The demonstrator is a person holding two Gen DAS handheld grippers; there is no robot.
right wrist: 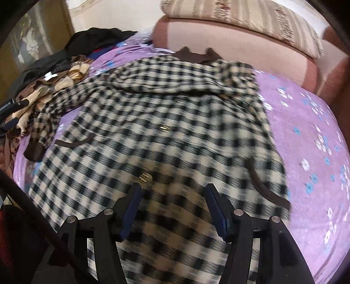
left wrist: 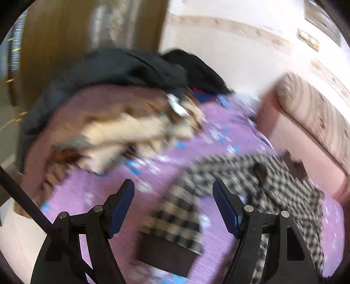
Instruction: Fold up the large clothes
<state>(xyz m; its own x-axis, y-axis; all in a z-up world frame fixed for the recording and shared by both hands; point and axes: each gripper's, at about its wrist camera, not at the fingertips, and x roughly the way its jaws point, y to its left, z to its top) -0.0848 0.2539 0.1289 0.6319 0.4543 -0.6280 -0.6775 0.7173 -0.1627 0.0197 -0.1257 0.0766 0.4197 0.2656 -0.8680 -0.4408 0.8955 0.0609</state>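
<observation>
A large black-and-cream checked coat (right wrist: 166,122) with brown collar, cuffs and trim lies spread on a purple flowered bedspread (right wrist: 310,139), collar toward the headboard. My right gripper (right wrist: 172,192) is open and empty, hovering over the coat's lower front near a gold button (right wrist: 145,177). My left gripper (left wrist: 174,187) is open and empty above the coat's sleeve (left wrist: 175,216) and its brown cuff (left wrist: 164,253). The left wrist view is blurred.
A heap of other clothes (left wrist: 122,129), tan, brown and dark, sits on the bed's left side; it also shows in the right wrist view (right wrist: 54,72). A pink headboard (right wrist: 236,45) and striped pillow (right wrist: 251,19) lie beyond the coat. A wooden wardrobe (left wrist: 54,43) stands behind the heap.
</observation>
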